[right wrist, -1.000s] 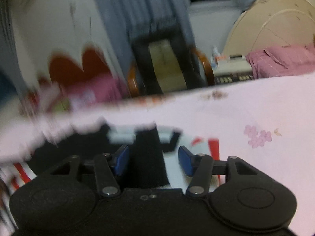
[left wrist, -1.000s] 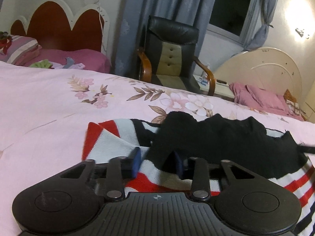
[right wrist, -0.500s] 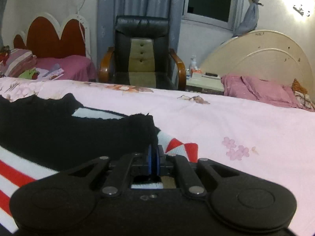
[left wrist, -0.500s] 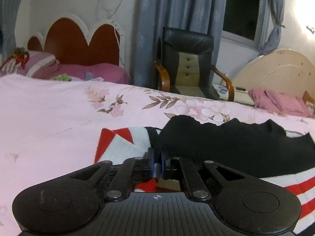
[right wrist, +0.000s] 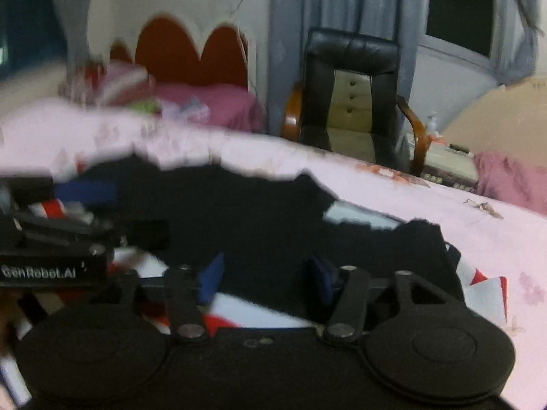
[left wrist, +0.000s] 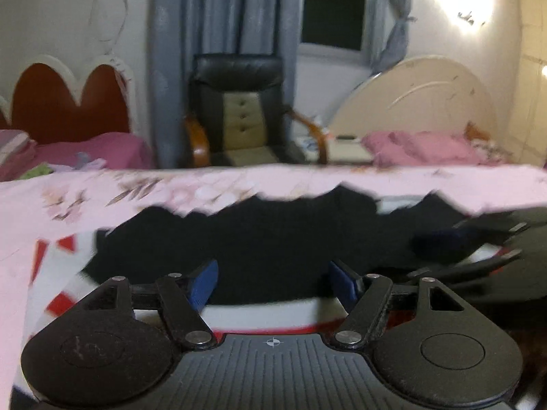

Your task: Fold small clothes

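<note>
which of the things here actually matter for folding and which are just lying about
Part of the job:
- striped knit garment, black with red and white bands, spread on the bed
- left tool, open over the garment
- right tool, open over the garment
- pink floral bedsheet, the folding surface

Lying about:
- black armchair
- pink bedding on the far bed
- grey curtains

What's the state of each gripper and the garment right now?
Left gripper: open, blue fingers spread, over the garment.
Right gripper: open, holding nothing.
Black knit garment with red and white stripes: lying on the pink floral bedsheet, black part folded over the stripes, not gripped.
</note>
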The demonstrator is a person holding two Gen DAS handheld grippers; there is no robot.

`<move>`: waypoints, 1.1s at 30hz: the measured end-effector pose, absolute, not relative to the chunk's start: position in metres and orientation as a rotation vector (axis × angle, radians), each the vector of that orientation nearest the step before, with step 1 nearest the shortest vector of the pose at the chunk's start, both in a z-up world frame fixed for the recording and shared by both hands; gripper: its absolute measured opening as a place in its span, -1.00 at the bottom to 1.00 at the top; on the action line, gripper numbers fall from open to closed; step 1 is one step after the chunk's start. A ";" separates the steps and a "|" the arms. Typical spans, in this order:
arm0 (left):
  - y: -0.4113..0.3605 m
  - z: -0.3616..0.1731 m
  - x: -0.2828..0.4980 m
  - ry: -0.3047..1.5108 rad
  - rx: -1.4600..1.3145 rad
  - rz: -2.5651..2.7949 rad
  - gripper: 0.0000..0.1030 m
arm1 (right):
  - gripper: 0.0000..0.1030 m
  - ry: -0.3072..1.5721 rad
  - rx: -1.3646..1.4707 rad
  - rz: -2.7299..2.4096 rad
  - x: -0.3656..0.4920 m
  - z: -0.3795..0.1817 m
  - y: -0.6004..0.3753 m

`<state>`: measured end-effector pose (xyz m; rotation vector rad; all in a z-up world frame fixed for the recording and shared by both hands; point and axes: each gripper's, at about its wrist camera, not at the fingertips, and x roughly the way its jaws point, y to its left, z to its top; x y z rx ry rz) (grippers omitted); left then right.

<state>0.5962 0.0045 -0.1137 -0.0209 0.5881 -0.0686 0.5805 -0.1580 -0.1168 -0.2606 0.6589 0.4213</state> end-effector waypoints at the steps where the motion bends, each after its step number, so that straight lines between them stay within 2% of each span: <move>1: 0.015 -0.114 0.591 0.581 -0.032 -0.046 0.38 | 0.13 0.646 -0.278 0.418 0.577 -0.116 -0.163; 4: 0.068 -0.115 0.568 0.583 -0.037 0.089 0.37 | 0.08 0.644 -0.320 0.206 0.578 -0.113 -0.212; 5: 0.085 -0.117 0.562 0.575 -0.071 0.076 0.37 | 0.17 0.656 -0.300 0.165 0.580 -0.116 -0.236; 8: 0.106 -0.118 0.562 0.590 -0.123 0.124 0.38 | 0.19 0.699 -0.137 0.206 0.584 -0.116 -0.274; 10: 0.099 -0.112 0.561 0.578 -0.148 0.146 0.38 | 0.08 0.670 -0.150 0.175 0.580 -0.108 -0.264; 11: 0.091 -0.107 0.557 0.556 -0.155 0.118 0.38 | -0.10 0.645 -0.139 0.175 0.570 -0.104 -0.258; 16: 0.026 -0.100 0.538 0.511 -0.114 -0.054 0.38 | -0.07 0.612 -0.132 0.359 0.524 -0.099 -0.211; 20: -0.008 -0.117 0.532 0.576 -0.015 -0.102 0.38 | 0.08 0.637 -0.228 0.423 0.503 -0.114 -0.176; 24: 0.015 -0.122 0.517 0.574 -0.001 -0.063 0.38 | 0.11 0.631 -0.308 0.375 0.494 -0.117 -0.187; 27: 0.054 -0.119 0.502 0.580 -0.037 -0.006 0.38 | 0.32 0.662 -0.262 0.280 0.495 -0.113 -0.223; 31: 0.090 -0.113 0.495 0.582 -0.010 0.062 0.37 | 0.17 0.672 -0.264 0.174 0.483 -0.115 -0.261; 33: 0.096 -0.105 0.488 0.573 -0.021 0.124 0.38 | 0.16 0.686 -0.243 0.111 0.480 -0.113 -0.278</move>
